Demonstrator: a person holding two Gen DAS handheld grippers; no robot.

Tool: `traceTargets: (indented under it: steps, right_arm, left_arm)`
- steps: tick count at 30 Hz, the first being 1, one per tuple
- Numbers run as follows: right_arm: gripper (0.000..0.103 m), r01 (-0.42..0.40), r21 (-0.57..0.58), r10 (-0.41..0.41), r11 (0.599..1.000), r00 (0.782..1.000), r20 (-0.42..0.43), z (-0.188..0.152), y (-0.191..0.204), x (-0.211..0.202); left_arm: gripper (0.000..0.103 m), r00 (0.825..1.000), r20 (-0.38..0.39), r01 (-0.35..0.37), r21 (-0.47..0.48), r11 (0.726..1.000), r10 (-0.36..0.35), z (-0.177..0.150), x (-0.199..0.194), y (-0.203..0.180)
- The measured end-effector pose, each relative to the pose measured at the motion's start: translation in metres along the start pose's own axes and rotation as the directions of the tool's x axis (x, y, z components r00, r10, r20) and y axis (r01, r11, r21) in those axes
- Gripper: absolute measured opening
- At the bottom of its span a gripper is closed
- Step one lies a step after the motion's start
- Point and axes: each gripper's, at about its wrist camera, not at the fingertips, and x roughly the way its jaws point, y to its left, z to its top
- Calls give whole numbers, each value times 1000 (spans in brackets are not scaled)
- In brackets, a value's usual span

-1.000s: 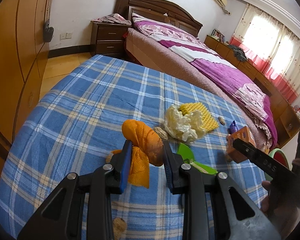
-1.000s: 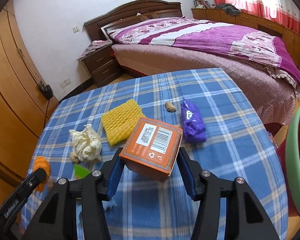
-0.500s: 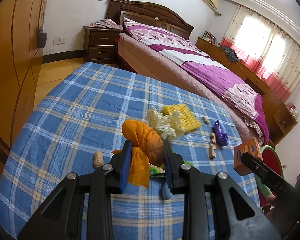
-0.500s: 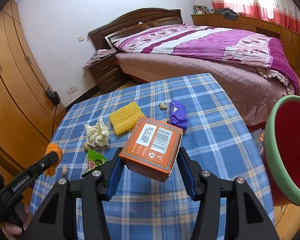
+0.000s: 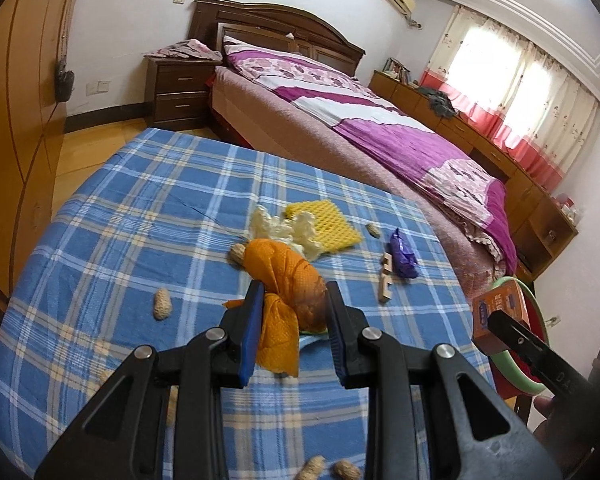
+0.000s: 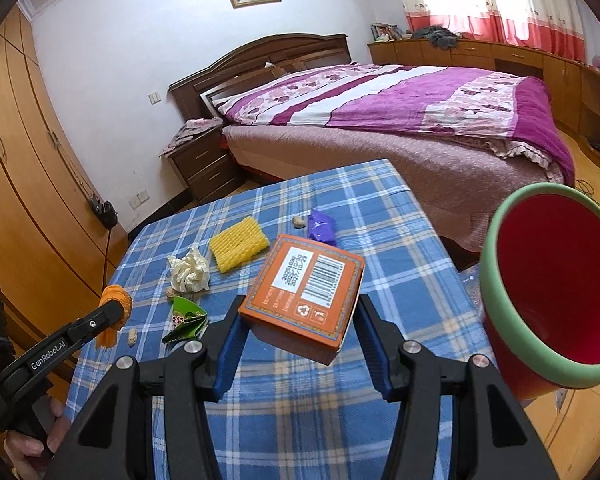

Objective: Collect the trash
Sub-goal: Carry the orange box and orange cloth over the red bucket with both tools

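My left gripper is shut on a crumpled orange paper wad, lifted above the blue plaid table. In the right wrist view that wad shows at the left edge. My right gripper is shut on an orange carton with a barcode, held over the table's right side beside a red bin with a green rim. On the table lie a white crumpled tissue, yellow foam netting, a purple wrapper, a green wrapper and peanut shells.
A small wooden piece lies near the purple wrapper. A bed with purple covers stands beyond the table, a nightstand by its head, and wardrobes on the left. A hand holds the left gripper's handle.
Both grippers have pulled back and risen with their loads. The right one swung right, bringing the red bin into full view. More of the table and its trash shows now.
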Motion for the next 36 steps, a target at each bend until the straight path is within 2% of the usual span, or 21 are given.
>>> traceTargets:
  steps: [13,22,36]
  right_arm:
    - [56,30,63,-33,998,998,44,-6,-34,-32]
    - [56,59,106,-69,993,994,89,-4,-62,-57]
    - [56,150,199,-182,968,971,154,1,-129,-92]
  left_arm:
    - [30,996,-46,74,44,996,-72,-10,-1,-35]
    - [30,984,-100,156,83,984,-148,-16,2,-70]
    - [30,947,-185,301,228,926,-262,-29,14,-160]
